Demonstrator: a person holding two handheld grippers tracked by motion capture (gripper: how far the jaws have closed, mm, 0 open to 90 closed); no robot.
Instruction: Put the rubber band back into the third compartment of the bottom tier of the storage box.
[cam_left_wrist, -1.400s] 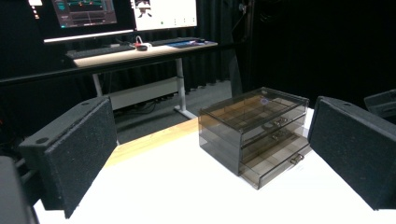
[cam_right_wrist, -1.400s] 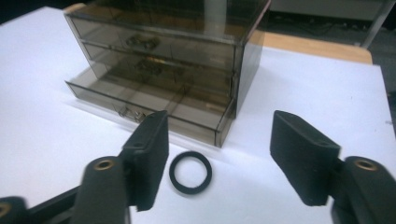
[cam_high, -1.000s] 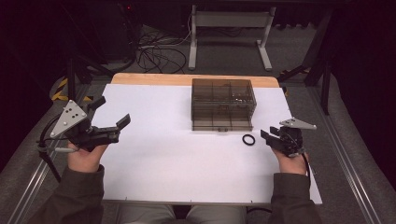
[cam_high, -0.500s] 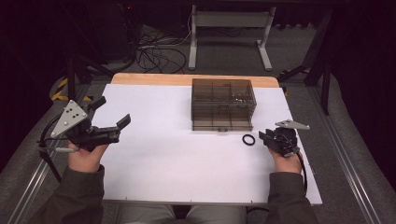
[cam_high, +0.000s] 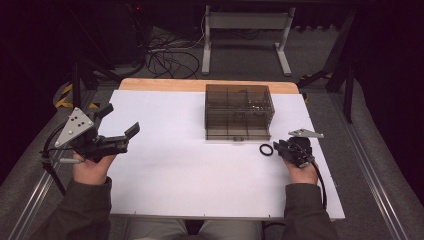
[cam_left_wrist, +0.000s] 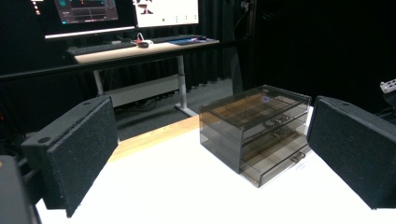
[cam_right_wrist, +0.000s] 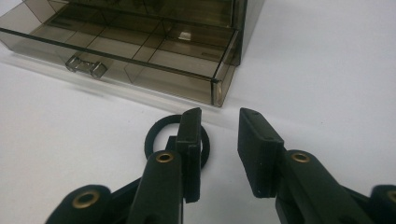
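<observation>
White surface (cam_high: 200, 170) stretches before us. At far left, our left gripper (cam_high: 121, 138) hovers with jaws spread wide. A smoky drawer box (cam_high: 239, 111) sits centre. Beside it a black ring (cam_high: 266, 149) lies, our right gripper (cam_high: 281, 148) parted, empty, just beside it.

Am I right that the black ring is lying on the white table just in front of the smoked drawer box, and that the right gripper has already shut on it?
Not quite: the right gripper is open, its jaws apart above the black ring, as the right gripper view shows. The ring does lie on the white table in front of the drawer box.
</observation>
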